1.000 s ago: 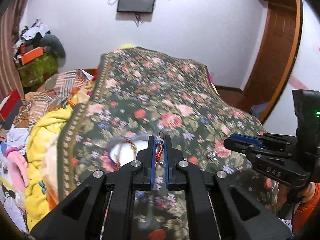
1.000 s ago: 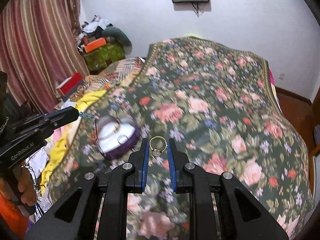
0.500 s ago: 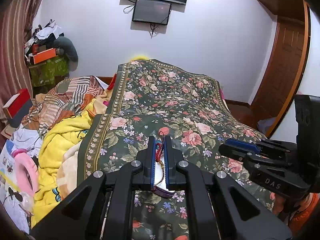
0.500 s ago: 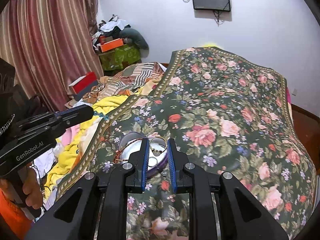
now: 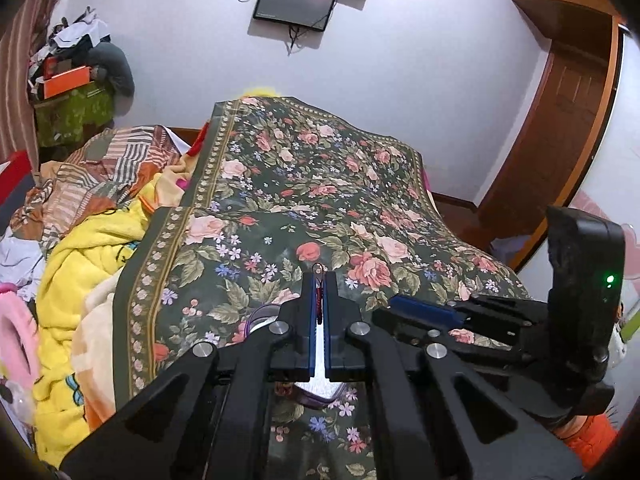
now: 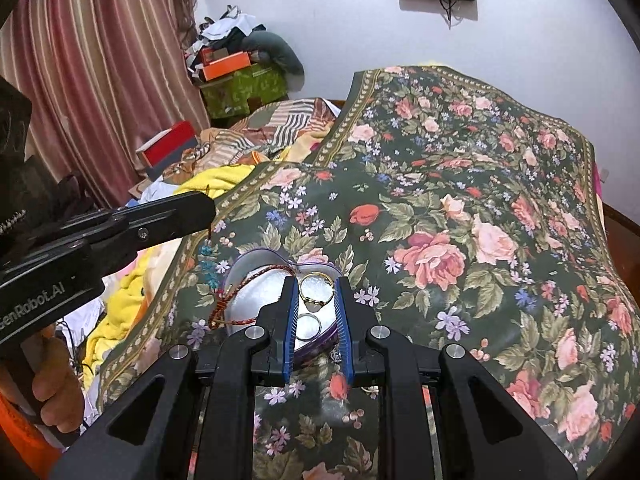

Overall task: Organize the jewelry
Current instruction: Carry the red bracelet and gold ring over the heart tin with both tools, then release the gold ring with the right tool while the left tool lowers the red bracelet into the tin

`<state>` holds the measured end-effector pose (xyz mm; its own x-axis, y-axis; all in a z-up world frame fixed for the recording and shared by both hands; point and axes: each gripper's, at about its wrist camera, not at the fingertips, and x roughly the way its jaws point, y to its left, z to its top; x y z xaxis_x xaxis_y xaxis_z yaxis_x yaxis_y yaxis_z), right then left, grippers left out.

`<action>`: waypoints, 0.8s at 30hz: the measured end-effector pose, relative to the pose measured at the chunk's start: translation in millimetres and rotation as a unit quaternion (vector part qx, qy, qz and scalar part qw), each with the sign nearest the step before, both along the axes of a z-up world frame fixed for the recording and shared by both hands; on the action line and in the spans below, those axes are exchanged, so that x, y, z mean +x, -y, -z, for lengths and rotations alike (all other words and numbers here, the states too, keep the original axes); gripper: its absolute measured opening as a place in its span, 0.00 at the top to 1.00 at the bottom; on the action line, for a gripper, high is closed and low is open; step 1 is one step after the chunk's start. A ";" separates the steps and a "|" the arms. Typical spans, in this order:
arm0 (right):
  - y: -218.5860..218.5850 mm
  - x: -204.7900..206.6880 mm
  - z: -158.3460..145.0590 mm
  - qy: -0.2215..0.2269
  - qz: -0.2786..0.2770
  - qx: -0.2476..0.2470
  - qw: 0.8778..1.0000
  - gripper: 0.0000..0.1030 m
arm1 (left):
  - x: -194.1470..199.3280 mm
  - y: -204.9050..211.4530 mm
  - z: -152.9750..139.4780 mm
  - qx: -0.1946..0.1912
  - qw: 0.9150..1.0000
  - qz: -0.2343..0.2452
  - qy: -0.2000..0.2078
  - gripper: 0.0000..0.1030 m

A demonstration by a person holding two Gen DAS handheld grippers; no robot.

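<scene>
A purple heart-shaped dish (image 6: pixel 256 276) with a white inside sits on the floral bedspread (image 6: pixel 460 208). My right gripper (image 6: pixel 316 292) is shut on a gold ring (image 6: pixel 316 286) and holds it over the dish. A silver ring (image 6: pixel 308 326) lies in the dish below it. My left gripper (image 5: pixel 319 280) is shut on a red cord bracelet (image 5: pixel 319 300); in the right wrist view its blue beads (image 6: pixel 208 258) hang from the tips and the red cord (image 6: pixel 240 300) drapes into the dish. In the left wrist view the dish (image 5: pixel 320 390) is mostly hidden under the fingers.
Yellow and striped blankets (image 5: pixel 80 248) are piled along the bed's left side. Boxes and clothes (image 6: pixel 236 76) are stacked by the curtain. A screen (image 5: pixel 296 2) hangs on the far wall. A wooden door (image 5: pixel 560 120) is at right.
Both grippers have moved closer over the dish. The right gripper now holds the gold ring above the dish's inside. The bracelet's cord has dropped into the dish.
</scene>
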<state>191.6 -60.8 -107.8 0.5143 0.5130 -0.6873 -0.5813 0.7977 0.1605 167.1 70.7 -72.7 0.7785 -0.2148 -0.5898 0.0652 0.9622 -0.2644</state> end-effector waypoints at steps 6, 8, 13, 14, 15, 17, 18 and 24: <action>-8.3 7.1 11.2 -0.010 -0.008 -0.007 1.000 0.84 | 10.0 3.0 10.4 0.002 1.000 0.014 -0.013 0.99; -11.2 8.5 15.1 -0.013 -0.012 -0.011 1.000 0.84 | 11.6 2.1 14.2 -0.003 1.000 0.018 -0.018 0.99; -14.6 12.1 22.7 -0.020 -0.016 -0.015 1.000 0.84 | 14.0 1.0 17.4 -0.007 0.999 0.028 -0.026 0.99; -15.1 12.4 23.5 -0.021 -0.017 -0.015 1.000 0.84 | 14.9 1.1 17.8 -0.006 0.999 0.030 -0.027 0.99; -15.5 13.3 24.3 -0.021 -0.017 -0.016 1.000 0.84 | 15.3 1.5 19.0 -0.004 0.999 0.032 -0.029 0.99; -16.2 13.8 24.9 -0.023 -0.020 -0.016 0.999 0.84 | 16.4 1.7 22.6 0.003 0.999 0.031 -0.036 0.99; -16.9 13.8 25.0 -0.022 -0.020 -0.017 0.999 0.84 | 16.4 1.9 24.4 0.007 0.999 0.029 -0.038 0.99; -21.8 14.9 28.9 -0.024 -0.030 -0.024 0.999 0.84 | 18.1 -1.4 36.8 0.020 0.998 0.018 -0.061 0.98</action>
